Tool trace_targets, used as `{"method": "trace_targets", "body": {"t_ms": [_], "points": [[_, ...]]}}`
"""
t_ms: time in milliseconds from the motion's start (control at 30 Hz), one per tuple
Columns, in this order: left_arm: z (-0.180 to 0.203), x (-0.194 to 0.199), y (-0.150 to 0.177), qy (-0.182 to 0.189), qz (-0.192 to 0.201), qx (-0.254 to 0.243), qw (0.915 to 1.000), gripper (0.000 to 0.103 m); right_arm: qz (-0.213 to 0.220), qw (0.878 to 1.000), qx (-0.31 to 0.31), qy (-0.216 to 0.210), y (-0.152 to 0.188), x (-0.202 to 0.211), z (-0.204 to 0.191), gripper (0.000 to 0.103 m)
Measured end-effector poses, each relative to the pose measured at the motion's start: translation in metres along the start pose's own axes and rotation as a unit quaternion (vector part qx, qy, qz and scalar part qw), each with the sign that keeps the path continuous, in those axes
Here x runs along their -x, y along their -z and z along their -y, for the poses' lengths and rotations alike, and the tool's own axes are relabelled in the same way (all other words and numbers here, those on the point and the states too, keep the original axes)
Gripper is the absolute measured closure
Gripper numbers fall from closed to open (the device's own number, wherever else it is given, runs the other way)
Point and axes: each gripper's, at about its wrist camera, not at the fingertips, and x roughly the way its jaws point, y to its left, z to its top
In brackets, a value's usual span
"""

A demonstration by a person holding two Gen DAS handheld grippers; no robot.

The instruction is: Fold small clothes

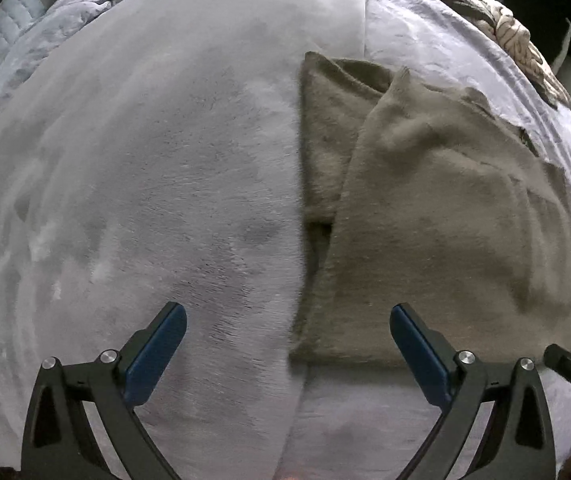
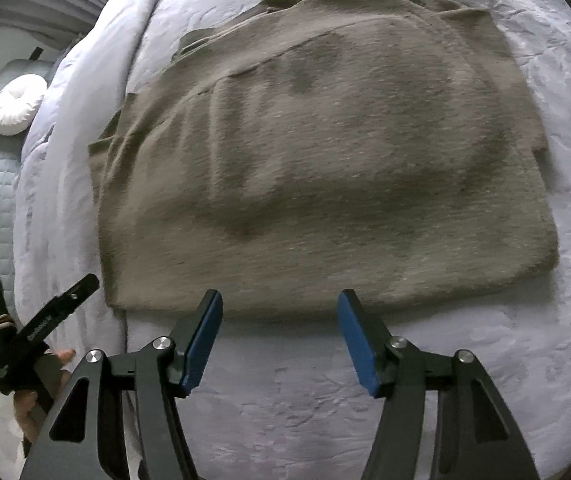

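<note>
Folded brown sweater (image 2: 317,168) flat on pale grey bedspread (image 2: 465,380), sleeve folded across its top. Left gripper (image 1: 287,316) above the garment's near left edge, jaws spread wide, nothing between the blue pads. Right gripper (image 2: 279,304) just short of the near hem, jaws parted and empty, not touching cloth. Grey plush blanket (image 1: 145,160) alongside the sweater. White round cushion (image 2: 17,104) off the bedspread's far edge.
</note>
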Motion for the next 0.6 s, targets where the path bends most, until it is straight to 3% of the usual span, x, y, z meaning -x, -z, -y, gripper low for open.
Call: {"method": "trace_targets", "body": {"t_ms": [600], "points": [[-0.007,-0.003,0.0,0.018,-0.015,-0.007,0.9997,0.001,-0.031,0.994,-0.041,-0.096,0.012,-0.03,-0.027,0.031]]}}
